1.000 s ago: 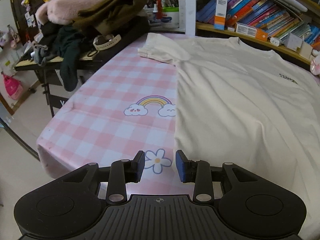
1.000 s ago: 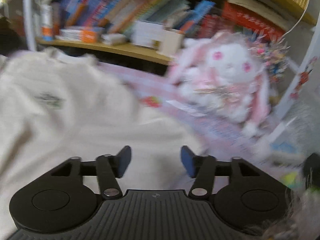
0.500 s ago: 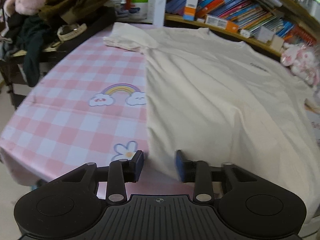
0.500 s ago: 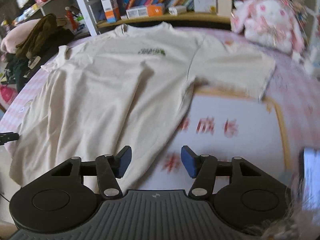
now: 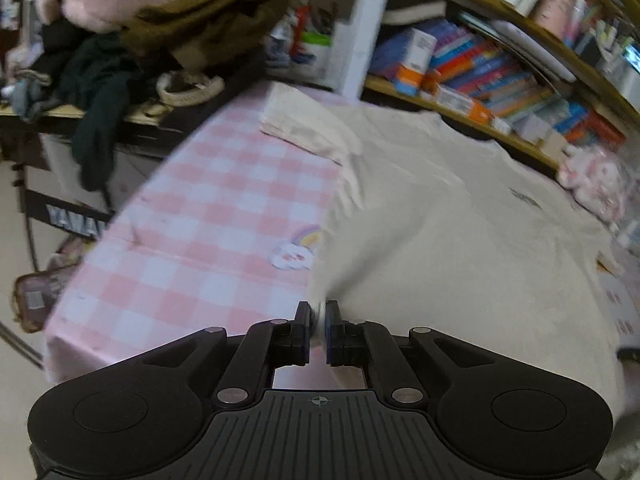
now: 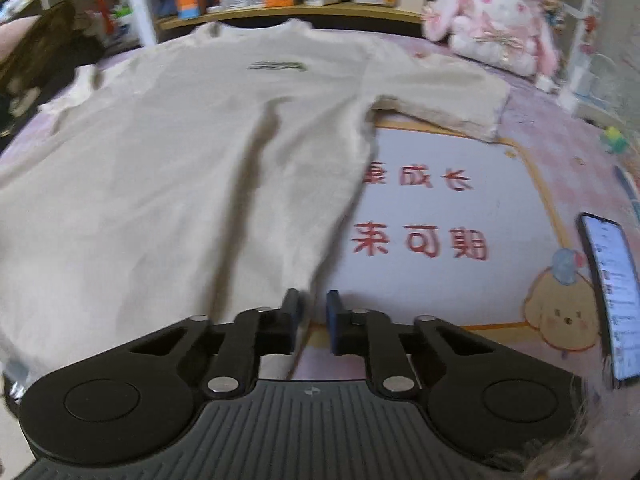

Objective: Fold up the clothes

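While your left gripper pinches the T-shirt hem, cloth fans toward one o'clock over the checked tablecloth. Your right gripper is closing, hem corner between its fingers, shirt spreading toward eleven.

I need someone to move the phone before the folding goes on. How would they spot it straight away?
Start from the cream T-shirt spread across the table, then look past its right edge to the white mat with red characters and a cartoon puppy. The phone lies along that mat's right side. It is the only thin dark slab there, and its screen is lit.
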